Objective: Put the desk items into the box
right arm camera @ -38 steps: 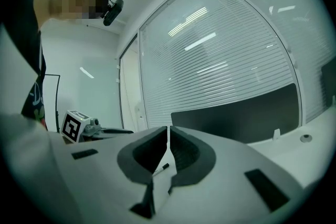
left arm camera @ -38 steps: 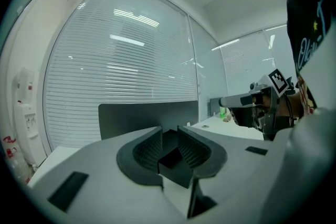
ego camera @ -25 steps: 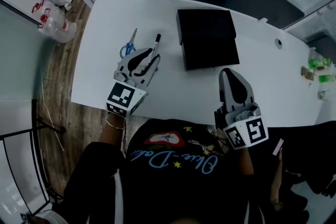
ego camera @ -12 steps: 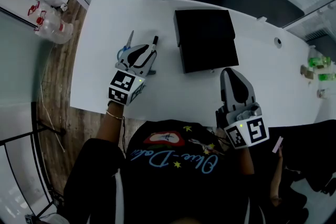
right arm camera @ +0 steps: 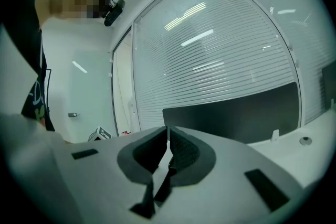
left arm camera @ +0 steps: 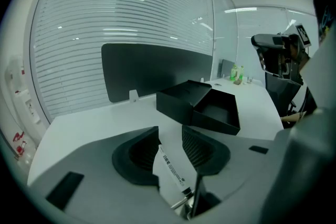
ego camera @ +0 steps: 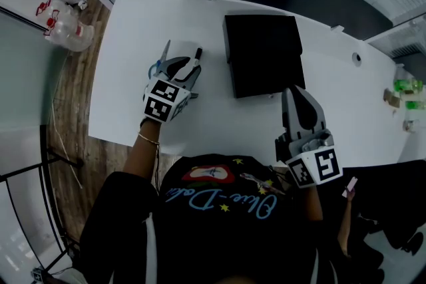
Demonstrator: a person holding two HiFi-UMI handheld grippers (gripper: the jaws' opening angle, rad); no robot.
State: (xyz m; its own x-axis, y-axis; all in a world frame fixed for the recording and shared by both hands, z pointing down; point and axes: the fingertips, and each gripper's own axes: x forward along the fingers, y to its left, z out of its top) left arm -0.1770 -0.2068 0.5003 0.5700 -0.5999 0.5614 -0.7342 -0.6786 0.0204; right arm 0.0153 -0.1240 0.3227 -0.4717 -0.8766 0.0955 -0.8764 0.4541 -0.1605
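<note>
1. I am keeping my left gripper [ego camera: 181,70] low on the white desk [ego camera: 133,30]. Its jaws have just been opening and stand apart around the marker pen [left arm camera: 172,170], not pressing it.
2. The pen is lying between the scissors [ego camera: 164,53] and the open black box [ego camera: 263,53].
3. I am holding my right gripper [ego camera: 293,92] by the desk's near edge, jaws together, empty.

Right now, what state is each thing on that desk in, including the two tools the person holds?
left tool: jaws apart, just been opening, a pen lying between them.
right tool: jaws together, empty.
pen: lying on the desk, not gripped.
scissors: lying flat, blades together.
box: open, nothing visible inside.
</note>
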